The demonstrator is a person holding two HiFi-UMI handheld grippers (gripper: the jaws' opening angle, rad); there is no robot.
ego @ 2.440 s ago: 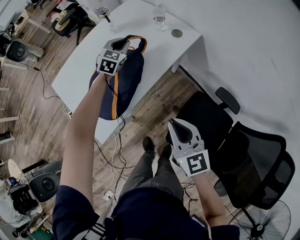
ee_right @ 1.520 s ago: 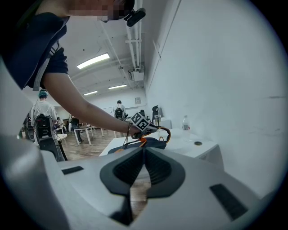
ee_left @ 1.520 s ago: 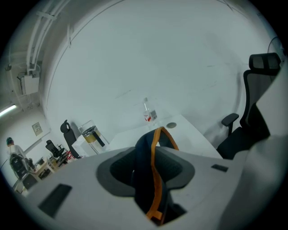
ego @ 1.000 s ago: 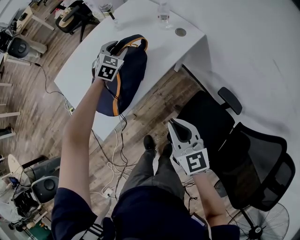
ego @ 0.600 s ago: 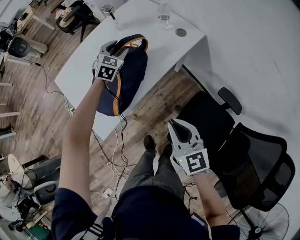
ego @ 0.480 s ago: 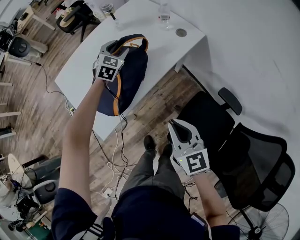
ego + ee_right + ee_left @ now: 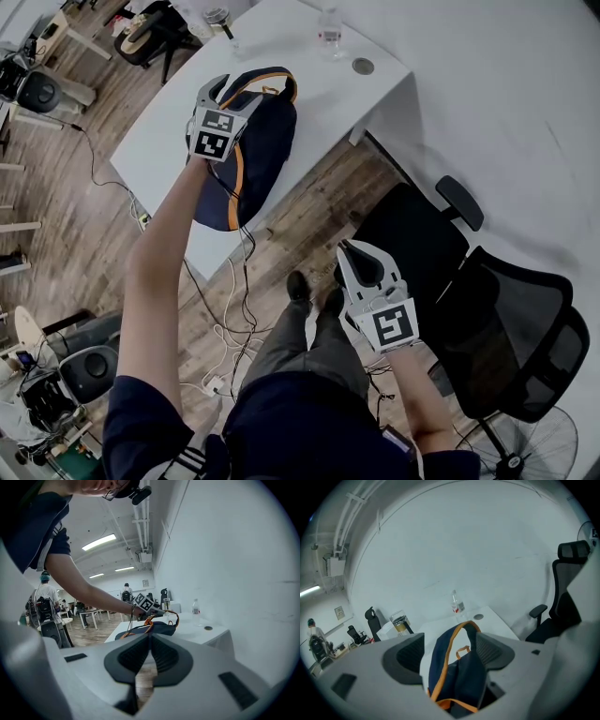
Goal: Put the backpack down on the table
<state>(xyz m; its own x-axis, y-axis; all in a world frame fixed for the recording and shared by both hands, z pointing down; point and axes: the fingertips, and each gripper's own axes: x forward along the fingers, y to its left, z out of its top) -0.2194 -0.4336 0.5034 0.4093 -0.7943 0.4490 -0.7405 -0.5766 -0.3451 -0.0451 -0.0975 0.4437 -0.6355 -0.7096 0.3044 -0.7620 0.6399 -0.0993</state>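
backpack [image 7: 253,141], navy with orange trim, lies flat on the white table [image 7: 309,89], its top end toward the wall and its bottom end close to the table's near edge. left gripper [image 7: 223,89] sits at the bag's top, arm stretched out over the table. in the left gripper view its jaws stand spread, having just been opening; the carry handle [image 7: 461,627] rises as a loop between them, close against the right-hand pad and clear of the left-hand one, so nothing is pinched. right gripper [image 7: 361,262] hangs low above the wooden floor [image 7: 75,216], in front of the person's legs and just beside a black office chair [image 7: 422,244], well apart from the bag. in the right gripper view its jaws are pressed together with nothing between them. a water bottle [image 7: 328,28] stands upright at the table's far side, near the wall, with a round cable port [image 7: 363,66] just beside it in the tabletop. loose cables [image 7: 230,309] trail on the floor below the table's near edge.
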